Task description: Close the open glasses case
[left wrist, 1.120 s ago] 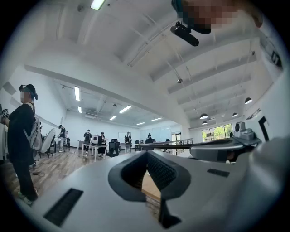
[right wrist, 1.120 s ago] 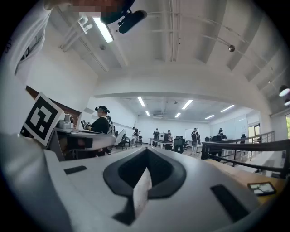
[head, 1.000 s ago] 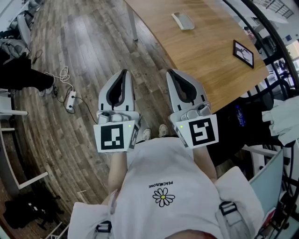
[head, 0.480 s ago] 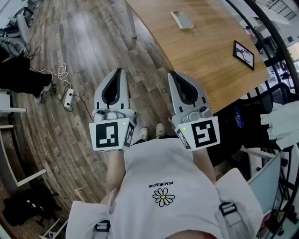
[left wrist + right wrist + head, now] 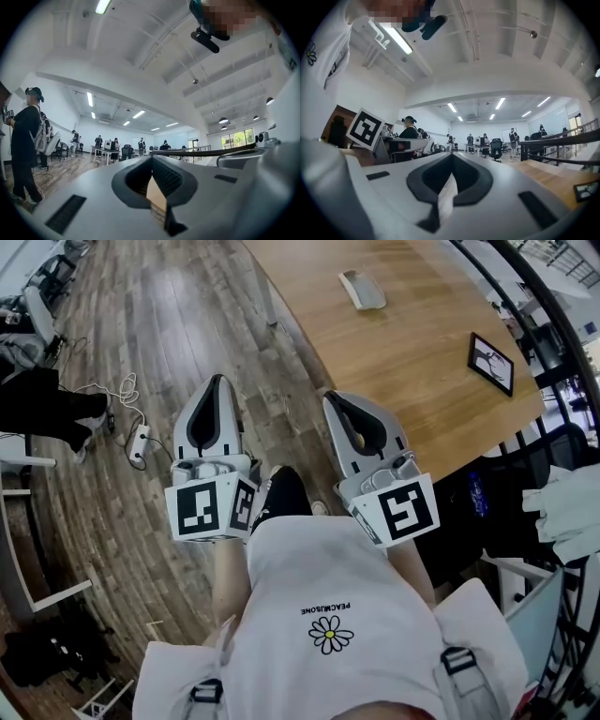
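Standing over a wide plank floor [image 5: 169,324], the person faces a long wooden counter [image 5: 412,343] that fills the scene from twelve round to three o'clock, its near edge running just beside the right tongs. Both tongs are held out level in front of the white shirt, well short of the work. The left tongs [image 5: 217,381] have their jaws pressed together with nothing between them, and the right tongs [image 5: 331,397] are likewise closed and empty; each gripper view shows the dark pads meeting at the tip, with only the room beyond. A dark tablet [image 5: 490,363] lies on the counter toward two o'clock. The pale glasses case [image 5: 362,289] sits apart from it, far up the counter, too small from here for me to make out the lid. Its long axis seems to run roughly from eleven to five o'clock. From the right tongs it lies between twelve and one o'clock, and from the left tongs nearer two. That puts the right hand closer, I would say, though both are well apart from the case. I judge the closing has not begun, and the coming move is a long reach up and across the counter.
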The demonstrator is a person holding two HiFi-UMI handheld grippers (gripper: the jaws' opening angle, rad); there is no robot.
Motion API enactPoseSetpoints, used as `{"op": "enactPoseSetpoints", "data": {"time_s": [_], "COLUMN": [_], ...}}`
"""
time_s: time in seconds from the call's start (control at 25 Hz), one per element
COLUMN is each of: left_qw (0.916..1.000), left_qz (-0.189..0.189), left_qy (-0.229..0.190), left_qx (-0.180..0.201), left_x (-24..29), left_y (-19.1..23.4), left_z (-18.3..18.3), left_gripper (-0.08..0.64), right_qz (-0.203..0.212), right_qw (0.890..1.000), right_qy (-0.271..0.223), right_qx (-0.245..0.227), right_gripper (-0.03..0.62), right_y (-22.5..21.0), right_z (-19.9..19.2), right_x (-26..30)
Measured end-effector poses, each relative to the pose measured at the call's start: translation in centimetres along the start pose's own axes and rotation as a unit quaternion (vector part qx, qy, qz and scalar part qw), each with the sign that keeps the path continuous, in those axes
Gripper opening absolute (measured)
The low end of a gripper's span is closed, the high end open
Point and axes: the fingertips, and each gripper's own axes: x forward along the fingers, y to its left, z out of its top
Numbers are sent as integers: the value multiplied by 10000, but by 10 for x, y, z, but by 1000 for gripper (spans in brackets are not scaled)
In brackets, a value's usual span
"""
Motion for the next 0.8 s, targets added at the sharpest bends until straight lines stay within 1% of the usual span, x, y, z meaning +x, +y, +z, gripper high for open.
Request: {"op": "enactPoseSetpoints", "data": {"time_s": [0.08, 0.2, 0.28, 0.4, 0.52, 0.64, 0.72, 0.8], "left_qw": [10000, 9996, 9993, 9990, 9985, 9978, 9974, 9975], "left_qz": [11, -63, -146, -230, -353, -465, -485, -502], "left_qy": [-42, -127, -195, -258, -213, -164, -146, -154], "left_qx": [17, 228, 284, 300, 353, 434, 504, 476], "left_x": [12, 35, 55, 89, 127, 164, 191, 222], "left_y": [6, 10, 10, 18, 33, 54, 78, 103], "left_z": [2, 8, 9, 7, 5, 10, 13, 17], "left_gripper": [17, 17, 17, 17, 17, 17, 17, 17], "right_qz": [86, 226, 251, 169, 45, -105, -183, -237], "right_qw": [9999, 9991, 9988, 9996, 9998, 9998, 9995, 9993], "right_qy": [-100, -235, -243, -180, -143, -106, -93, -50], "right_qx": [-6, 264, 356, 149, 111, 154, 233, 268], "right_gripper": [8, 8, 8, 8, 8, 8, 8, 8], "right_y": [-1, -8, -19, -34, -49, -65, -74, -84], "right_z": [4, 5, 2, -5, -10, -11, -13, -16], "right_x": [8, 21, 31, 57, 92, 133, 167, 205]}}
